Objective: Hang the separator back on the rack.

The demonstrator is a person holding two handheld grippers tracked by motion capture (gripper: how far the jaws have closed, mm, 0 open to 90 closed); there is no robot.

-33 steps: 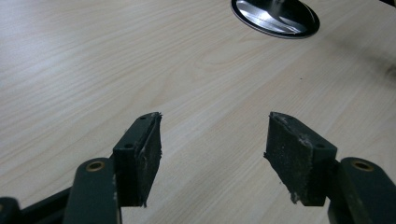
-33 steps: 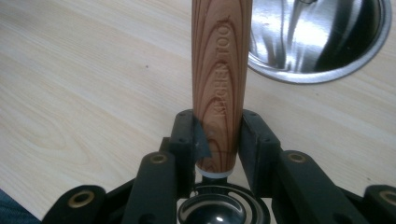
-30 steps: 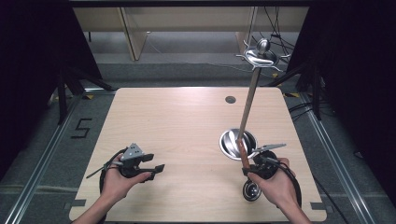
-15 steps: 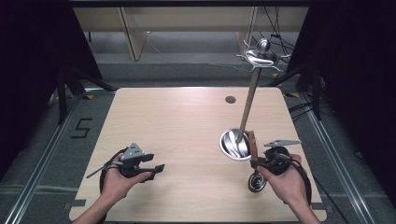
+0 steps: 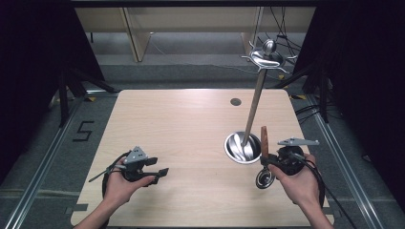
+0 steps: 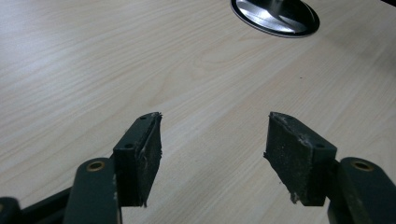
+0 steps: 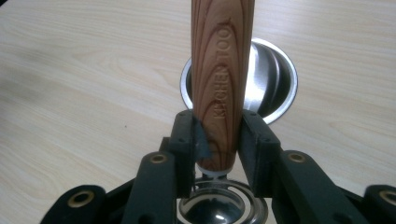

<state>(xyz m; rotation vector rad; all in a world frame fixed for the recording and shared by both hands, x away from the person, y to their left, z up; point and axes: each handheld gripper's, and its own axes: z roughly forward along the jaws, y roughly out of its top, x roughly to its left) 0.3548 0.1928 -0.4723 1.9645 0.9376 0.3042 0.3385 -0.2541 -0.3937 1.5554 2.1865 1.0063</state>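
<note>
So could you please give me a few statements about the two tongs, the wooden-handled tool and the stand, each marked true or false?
1. The right tongs are shut on the wooden handle of a kitchen tool. True.
2. The left tongs grip a spoon. False: their jaws stand open with nothing between them.
3. The stand has a round metal base on the table. True.
4. The wooden handle lies flat on the table. False: it points upward, held beside the base.
5. The left tongs touch the stand. False: they sit well apart, near the table's left front.

Light wood table (image 5: 191,124) w/ steel stand base (image 5: 241,148) resting on it, right side.
</note>
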